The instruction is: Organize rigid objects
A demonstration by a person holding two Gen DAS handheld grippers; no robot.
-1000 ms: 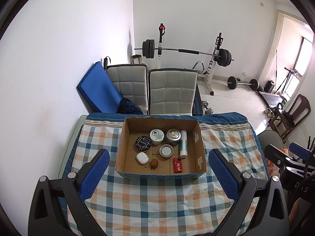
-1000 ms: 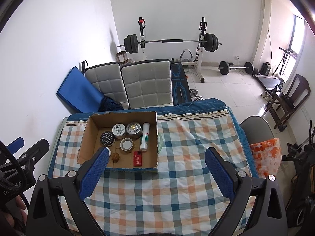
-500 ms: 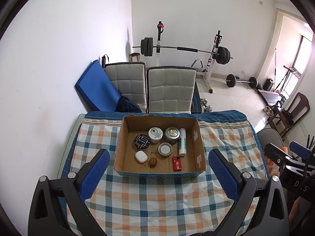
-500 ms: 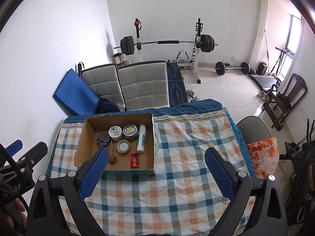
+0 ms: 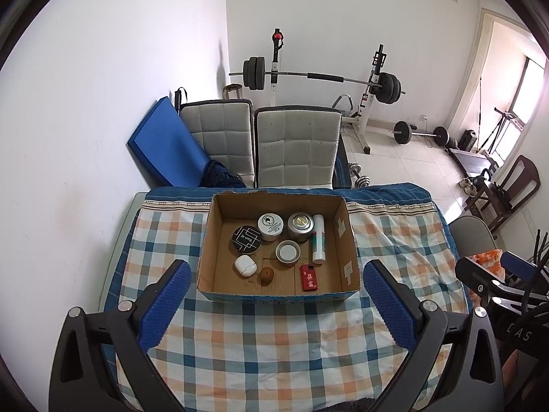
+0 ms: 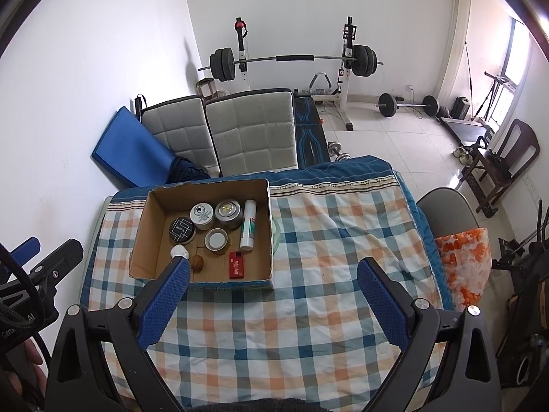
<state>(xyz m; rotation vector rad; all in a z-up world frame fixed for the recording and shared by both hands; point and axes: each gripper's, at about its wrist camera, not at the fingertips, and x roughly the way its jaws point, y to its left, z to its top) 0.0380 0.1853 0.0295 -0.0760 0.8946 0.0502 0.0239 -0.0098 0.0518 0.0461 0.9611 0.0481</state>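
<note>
Your left gripper (image 5: 274, 295) hangs over the checked tablecloth (image 5: 274, 343) with its blue ribbed pads spread wide and nothing between them; your right gripper (image 6: 272, 290) is just as wide and just as empty. From the left wrist view, the cardboard box (image 5: 206, 240) sits square ahead, its near wall between the two pads. From the right wrist view it lies off to the left, and your left pad covers its near left corner.

Inside, the items lie close together on the brown floor of the box: a flat black round tin (image 5: 246, 238), a white-lidded tin (image 5: 270, 227) and a metal tin (image 5: 300, 227) side by side, a small open round tin (image 5: 288, 252), a white tube (image 5: 318, 238) lying along the right side, a smooth white earbud case (image 5: 245, 265), a wrinkled walnut (image 5: 266, 275) and a flat red lighter (image 5: 309, 277). The left part of the box floor is bare.

Right of the box the cloth runs open to the table's far edge, slightly rumpled. Two padded grey chairs (image 5: 296, 144) stand against the table's back edge.
</note>
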